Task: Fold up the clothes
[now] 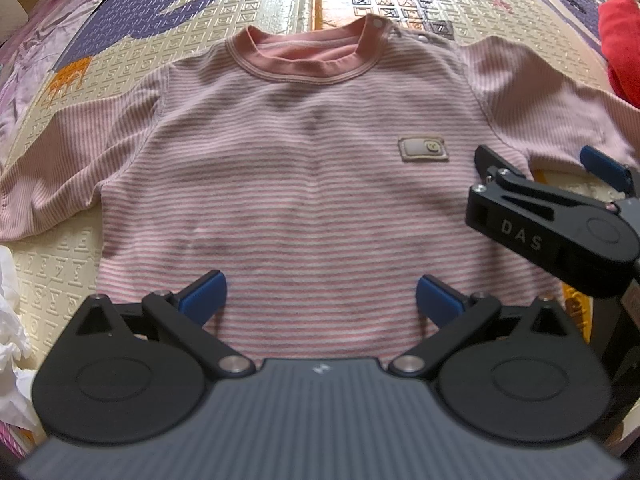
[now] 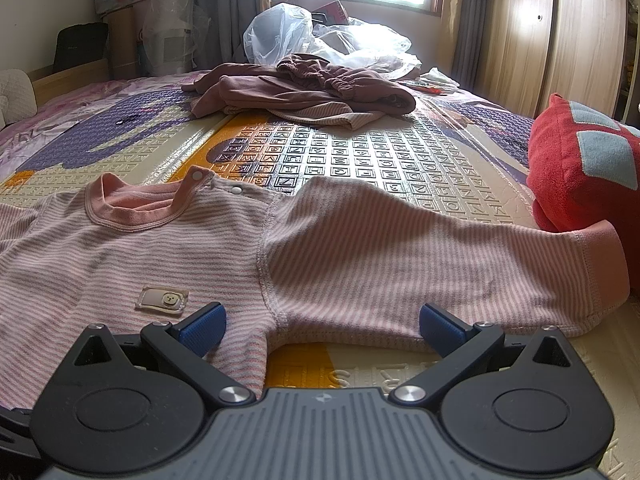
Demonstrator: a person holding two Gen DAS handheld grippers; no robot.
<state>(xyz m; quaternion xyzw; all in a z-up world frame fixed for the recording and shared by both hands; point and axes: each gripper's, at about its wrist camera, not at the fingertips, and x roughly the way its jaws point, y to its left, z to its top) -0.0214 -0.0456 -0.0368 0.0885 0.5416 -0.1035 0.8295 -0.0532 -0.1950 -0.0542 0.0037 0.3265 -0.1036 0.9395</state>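
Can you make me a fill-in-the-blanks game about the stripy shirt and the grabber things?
1. The striped shirt lies flat with both sleeves spread ____.
2. Both the left gripper and the right gripper are ____.
3. The cushion beside the sleeve cuff is ____.

Missing words: out; open; red

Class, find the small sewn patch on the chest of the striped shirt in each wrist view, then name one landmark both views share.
Left wrist view: the patch sits right of centre on the striped shirt, just left of the right gripper.
Right wrist view: the patch lies lower left, just above the gripper's left blue pad.
Shared landmark: the pink collar with its snap buttons.
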